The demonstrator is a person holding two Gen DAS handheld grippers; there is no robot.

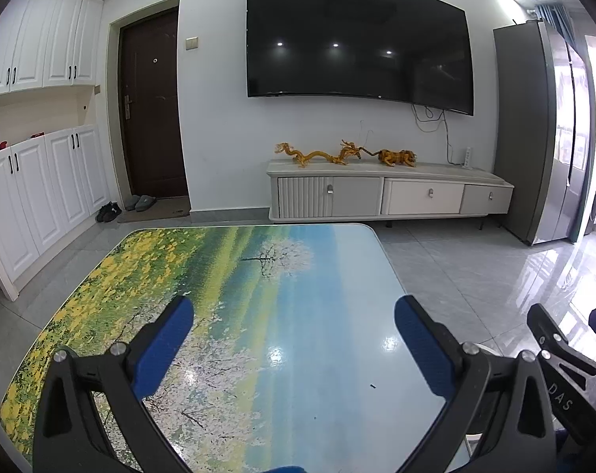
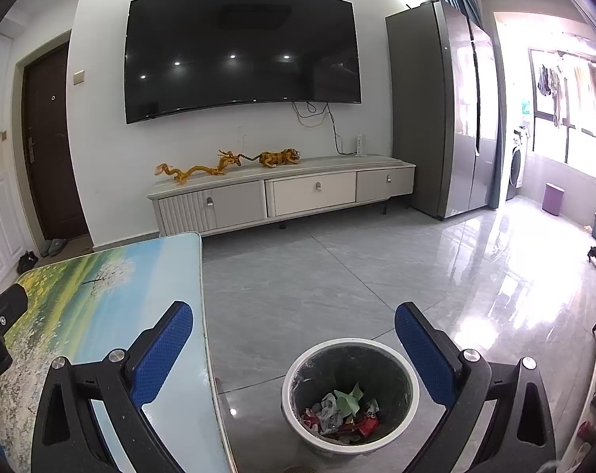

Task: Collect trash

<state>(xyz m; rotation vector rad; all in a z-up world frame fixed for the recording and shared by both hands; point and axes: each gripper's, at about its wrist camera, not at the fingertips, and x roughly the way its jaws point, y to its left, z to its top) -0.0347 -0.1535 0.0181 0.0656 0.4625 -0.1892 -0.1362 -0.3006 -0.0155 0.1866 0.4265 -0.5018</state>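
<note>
Both tongs were spread apart, nothing between them: left tongs (image 1: 294,339) over the counter (image 1: 227,276), right tongs (image 2: 294,339) past its right edge, above the trash bin (image 2: 408,390) on the grey tiled floor (image 2: 337,276). Trash (image 2: 345,414), wrappers and green paper, sat in the bin bottom. Counter top carried a glossy landscape print. Beyond: wall TV (image 1: 357,43), low cabinet (image 1: 388,193), fridge (image 1: 542,134). "DAS" read on the right tongs' body in the left view.
</note>
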